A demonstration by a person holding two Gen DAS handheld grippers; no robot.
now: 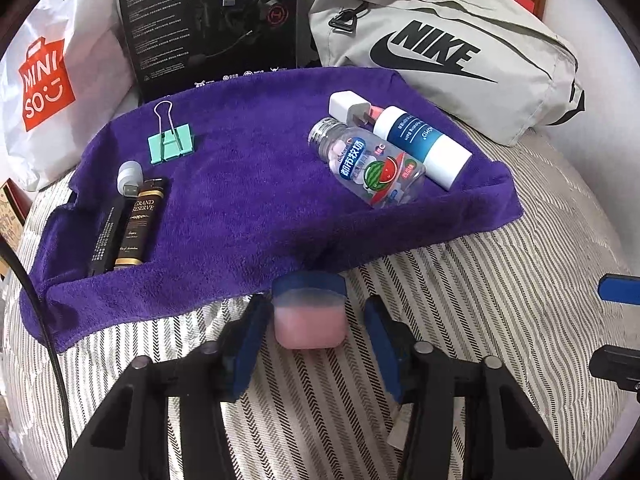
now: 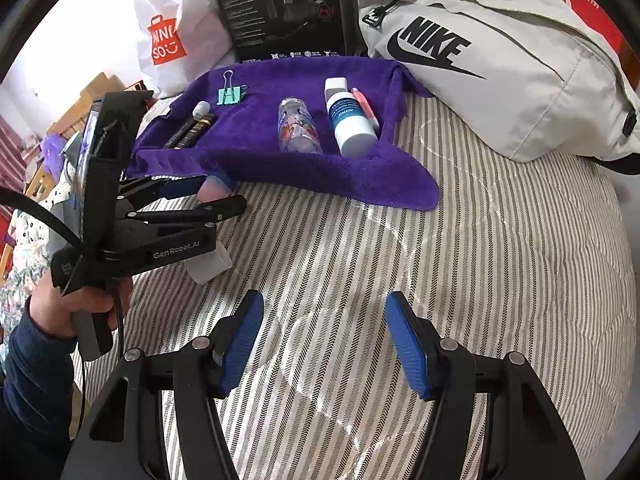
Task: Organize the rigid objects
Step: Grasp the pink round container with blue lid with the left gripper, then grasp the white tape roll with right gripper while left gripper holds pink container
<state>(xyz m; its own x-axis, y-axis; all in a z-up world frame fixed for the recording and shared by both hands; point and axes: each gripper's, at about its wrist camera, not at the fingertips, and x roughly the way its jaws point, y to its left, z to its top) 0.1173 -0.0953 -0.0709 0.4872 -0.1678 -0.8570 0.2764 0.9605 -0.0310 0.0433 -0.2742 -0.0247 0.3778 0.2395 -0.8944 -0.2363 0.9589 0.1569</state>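
One small pink jar (image 1: 308, 318) sits on the bed at the purple towel's (image 1: 248, 208) near edge, between your left claw's (image 1: 312, 344) half-open pads, ungripped; close, then lift it onto the towel; right claw (image 2: 324, 344) gapes empty

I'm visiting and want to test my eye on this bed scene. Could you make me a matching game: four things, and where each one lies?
Things:
1. binder clip
2. pink jar
3. watermelon bottle
4. Grand Reserve box

Places:
A. on the striped bedding, between the left tool's fingers
B. left end of the purple towel
C. far side of the towel, near the black box
D. beside the white and blue bottle

Pairs: 1-C, 2-A, 3-D, 4-B
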